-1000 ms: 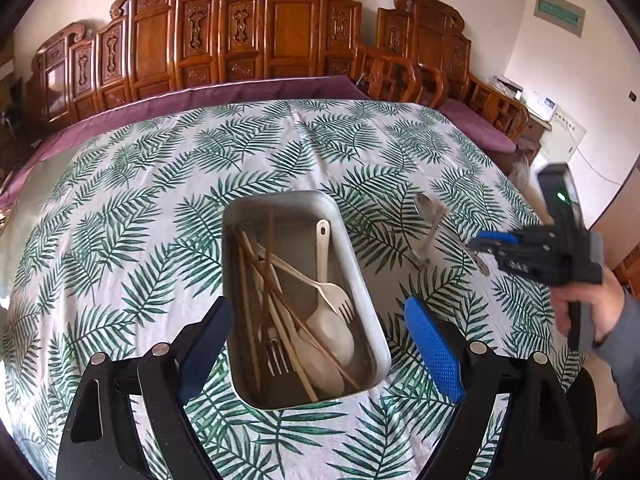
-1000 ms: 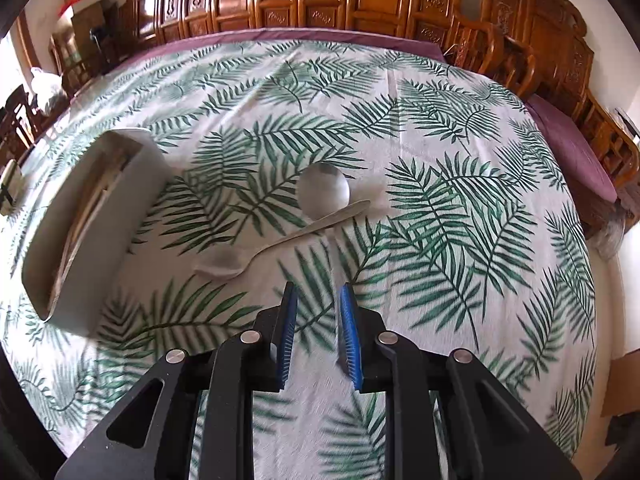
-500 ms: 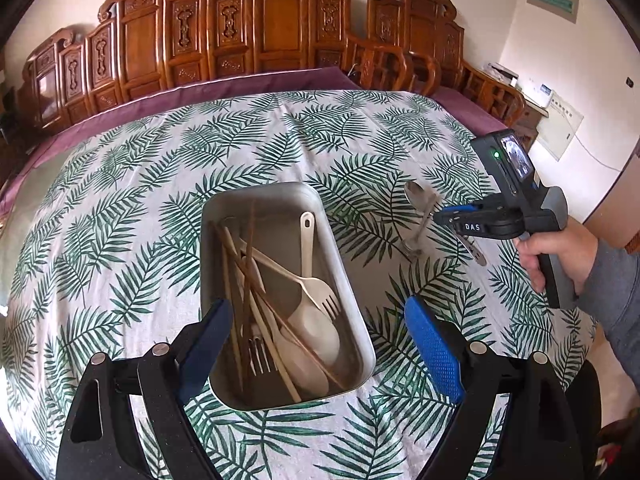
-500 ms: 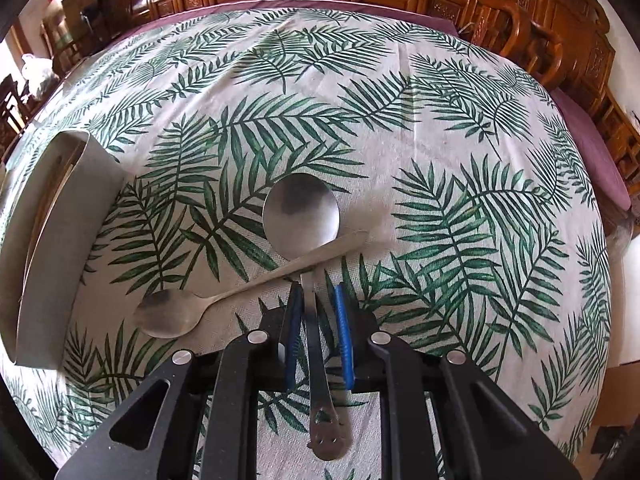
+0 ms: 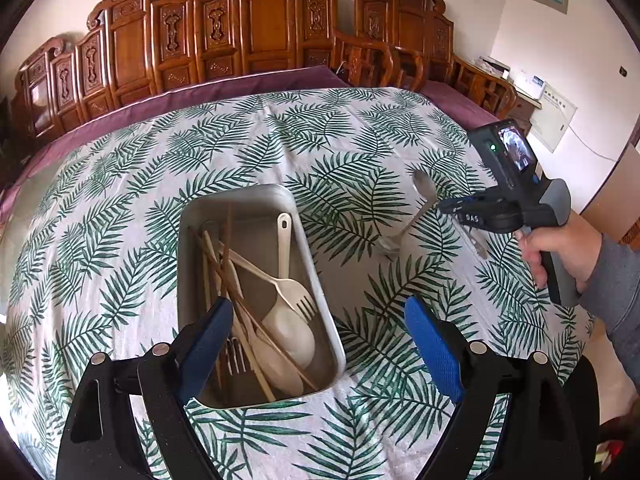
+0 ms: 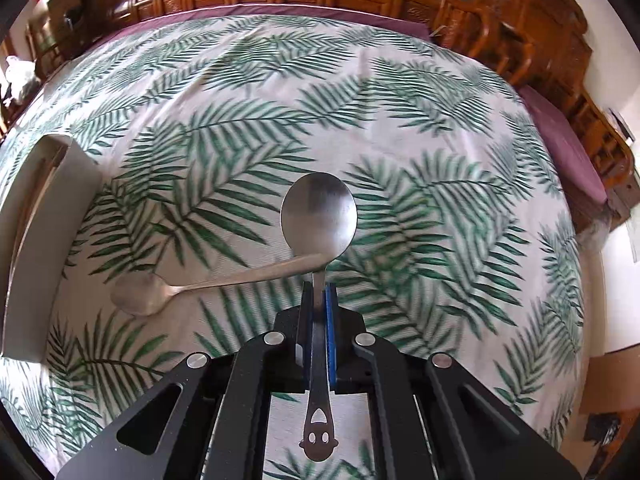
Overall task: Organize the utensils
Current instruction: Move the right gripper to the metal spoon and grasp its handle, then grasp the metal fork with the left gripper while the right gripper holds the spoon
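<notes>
My right gripper [image 6: 319,292] is pressed together on the handle of the round-bowled metal spoon [image 6: 319,216], pads pinching the stem just behind the bowl; its long axis runs straight along my fingers, bowl pointing away from me toward the far side of the table, the face-shaped handle end pointing back between the arms. Under its neck a second metal spoon [image 6: 192,286] lies crosswise on the leaf-print tablecloth [image 6: 440,160], bowl out to the left, handle tip touching my spoon. My left gripper [image 5: 320,344] hangs spread wide over the near end of the metal tray [image 5: 320,280], gripping nothing; inside lie chopsticks [image 5: 224,264], a pale fork [image 5: 280,284] and pale spoon [image 5: 286,320], lengthwise
</notes>
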Motion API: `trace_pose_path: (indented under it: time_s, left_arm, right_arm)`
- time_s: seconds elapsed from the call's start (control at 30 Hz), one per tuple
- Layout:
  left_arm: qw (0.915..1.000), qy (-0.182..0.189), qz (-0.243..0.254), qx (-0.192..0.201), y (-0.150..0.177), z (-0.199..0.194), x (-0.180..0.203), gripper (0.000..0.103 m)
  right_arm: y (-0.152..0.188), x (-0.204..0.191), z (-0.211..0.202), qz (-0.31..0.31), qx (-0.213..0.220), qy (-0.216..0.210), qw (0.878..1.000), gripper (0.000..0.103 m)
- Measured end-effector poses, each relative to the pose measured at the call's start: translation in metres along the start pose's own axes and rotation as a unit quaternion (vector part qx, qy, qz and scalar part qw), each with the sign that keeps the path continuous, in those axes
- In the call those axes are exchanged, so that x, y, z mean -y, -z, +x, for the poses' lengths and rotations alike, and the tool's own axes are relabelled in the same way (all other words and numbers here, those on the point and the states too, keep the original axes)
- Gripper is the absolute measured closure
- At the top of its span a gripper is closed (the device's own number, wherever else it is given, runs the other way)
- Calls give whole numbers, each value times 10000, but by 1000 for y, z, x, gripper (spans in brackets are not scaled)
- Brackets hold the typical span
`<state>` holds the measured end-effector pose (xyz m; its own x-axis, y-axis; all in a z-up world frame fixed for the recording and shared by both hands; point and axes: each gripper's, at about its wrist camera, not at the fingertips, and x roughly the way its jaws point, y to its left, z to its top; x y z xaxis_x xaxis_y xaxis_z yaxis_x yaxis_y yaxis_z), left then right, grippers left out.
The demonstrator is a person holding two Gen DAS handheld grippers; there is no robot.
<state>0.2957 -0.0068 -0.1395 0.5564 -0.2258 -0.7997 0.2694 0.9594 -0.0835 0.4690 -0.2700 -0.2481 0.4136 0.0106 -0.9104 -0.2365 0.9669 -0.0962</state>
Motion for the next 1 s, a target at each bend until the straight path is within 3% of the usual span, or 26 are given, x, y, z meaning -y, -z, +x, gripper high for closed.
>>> trace_pose_path:
  time_s: [0.23, 0.67, 0.83, 1.0]
  left_arm:
    - [9999, 82, 139, -60, -10, 12, 17, 19]
    - [9957, 336, 678, -530, -60, 90, 69, 19]
    - [9915, 266, 855, -945, -67, 131, 78, 33]
    - [9901, 297, 533, -1264, -61, 157, 72, 44]
  right_arm:
    - [18, 37, -4, 325, -44, -6, 9995, 96]
    - [75, 32, -17, 303, 92, -529, 9981, 96]
    - [81, 35, -19, 349, 176, -612, 9974, 96]
    - [83, 36, -19, 331, 229, -636, 9972, 96]
